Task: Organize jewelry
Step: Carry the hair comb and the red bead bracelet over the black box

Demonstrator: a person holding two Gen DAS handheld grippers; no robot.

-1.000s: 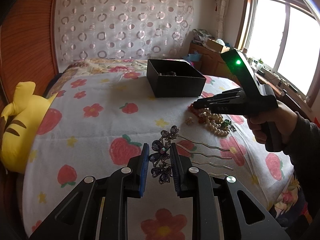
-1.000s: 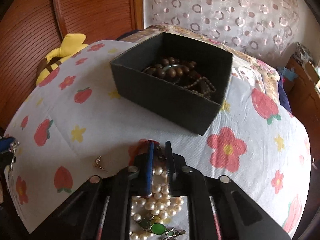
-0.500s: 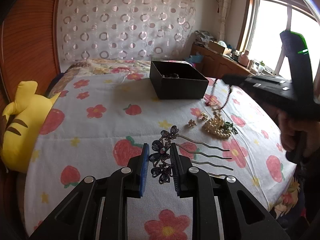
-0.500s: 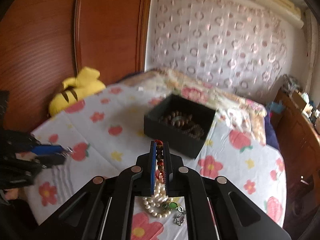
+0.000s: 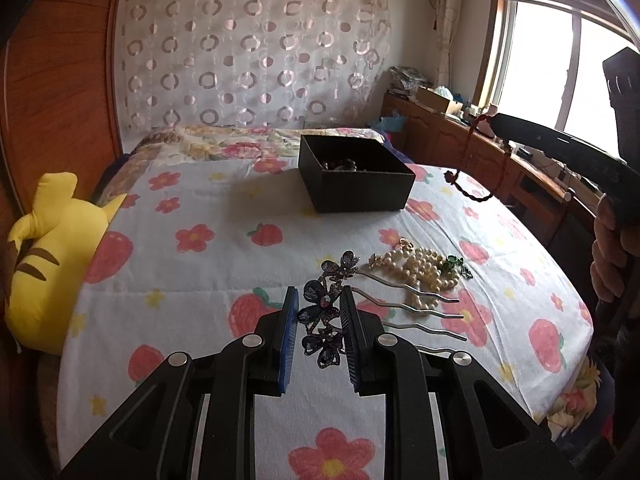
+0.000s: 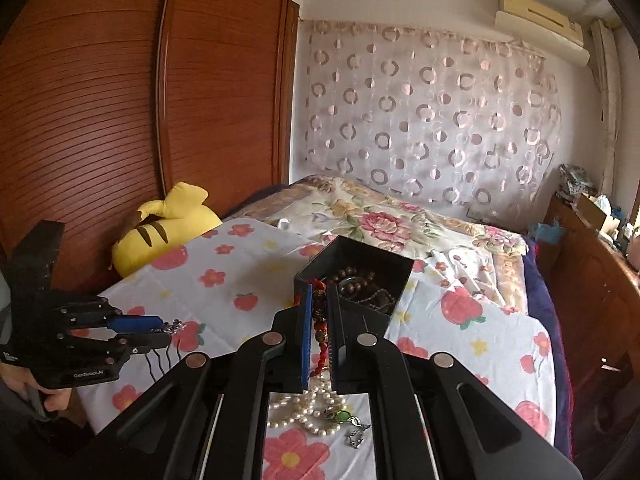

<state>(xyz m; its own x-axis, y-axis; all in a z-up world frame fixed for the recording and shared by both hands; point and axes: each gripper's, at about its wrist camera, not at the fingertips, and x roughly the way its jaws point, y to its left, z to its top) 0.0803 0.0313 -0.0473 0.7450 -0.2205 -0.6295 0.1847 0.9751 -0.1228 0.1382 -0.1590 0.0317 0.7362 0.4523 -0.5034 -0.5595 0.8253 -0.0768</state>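
Observation:
My left gripper (image 5: 318,316) is shut on a purple flower hair comb (image 5: 325,312) with wavy silver prongs, low over the bedspread. My right gripper (image 6: 319,336) is shut on a red beaded bracelet (image 6: 319,322) and holds it high in the air; in the left wrist view the bracelet (image 5: 466,188) dangles from that gripper (image 5: 494,122) to the right of the black box (image 5: 354,178). The box holds brown bead strings (image 6: 356,284). A pearl necklace (image 5: 424,270) with a green clasp lies on the bed, under the right gripper (image 6: 316,404).
The bed (image 5: 208,268) has a white spread with red flowers and strawberries. A yellow plush toy (image 5: 44,264) lies at its left edge against a wooden wardrobe (image 6: 120,120). A wooden cabinet (image 5: 472,152) stands along the window side. A small gold earring (image 5: 406,244) lies by the pearls.
My right gripper has lifted the red bracelet off the bed, from beside the pearls to high in the air. The left gripper has stayed put with the comb.

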